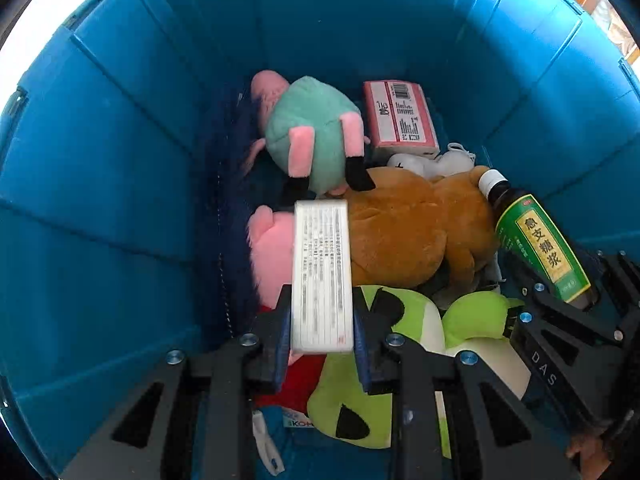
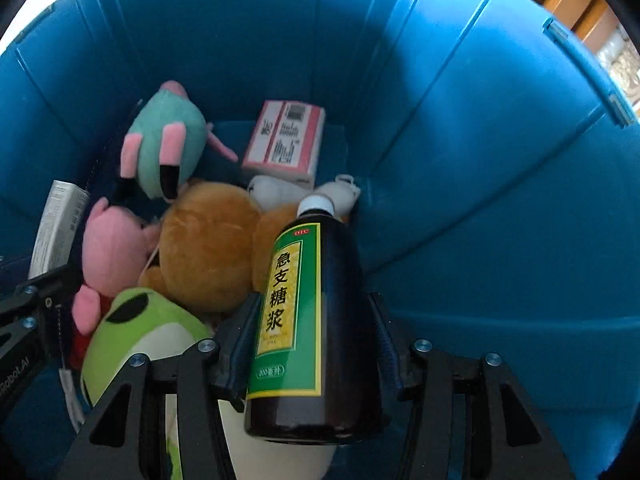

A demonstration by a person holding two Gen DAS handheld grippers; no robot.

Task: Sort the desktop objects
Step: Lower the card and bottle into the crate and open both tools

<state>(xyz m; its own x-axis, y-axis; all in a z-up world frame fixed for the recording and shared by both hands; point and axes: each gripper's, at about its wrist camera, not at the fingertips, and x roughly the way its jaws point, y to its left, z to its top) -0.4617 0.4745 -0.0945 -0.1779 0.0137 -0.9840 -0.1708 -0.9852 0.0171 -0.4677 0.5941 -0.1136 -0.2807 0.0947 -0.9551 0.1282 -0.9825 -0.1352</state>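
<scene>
A: The left hand-held gripper pinches a flat white printed box above the deep blue plastic bin.

B: The right hand-held gripper clamps the dark syrup bottle; both loads should probably be lowered onto the plush toys before release.

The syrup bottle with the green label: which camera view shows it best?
The right wrist view: the syrup bottle fills the centre, clamped in the right gripper, with label and white cap plain. In the left wrist view it appears smaller, tilted at the right edge, its base hidden by the gripper.
</scene>
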